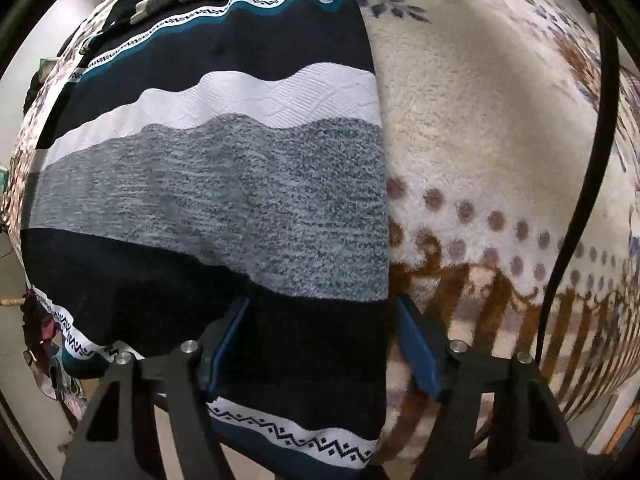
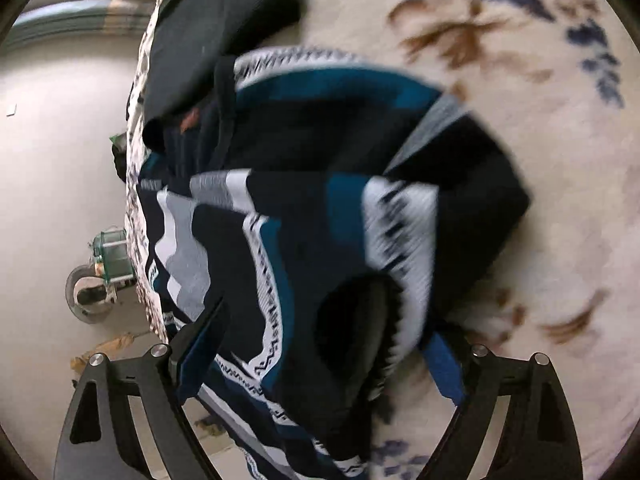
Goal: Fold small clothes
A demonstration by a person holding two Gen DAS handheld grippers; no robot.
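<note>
Left gripper (image 1: 320,344) points down, jaws parted around the edge of the striped knit sweater in navy, grey, white and teal (image 1: 224,184), pads not clearly pressing. That sweater lies flat on the cream fleece blanket with brown and blue print (image 1: 480,140), spreading toward 11 o'clock. Right gripper (image 2: 320,344), blurred, jaws wide astride bunched sweater folds; grip unclear.
</note>
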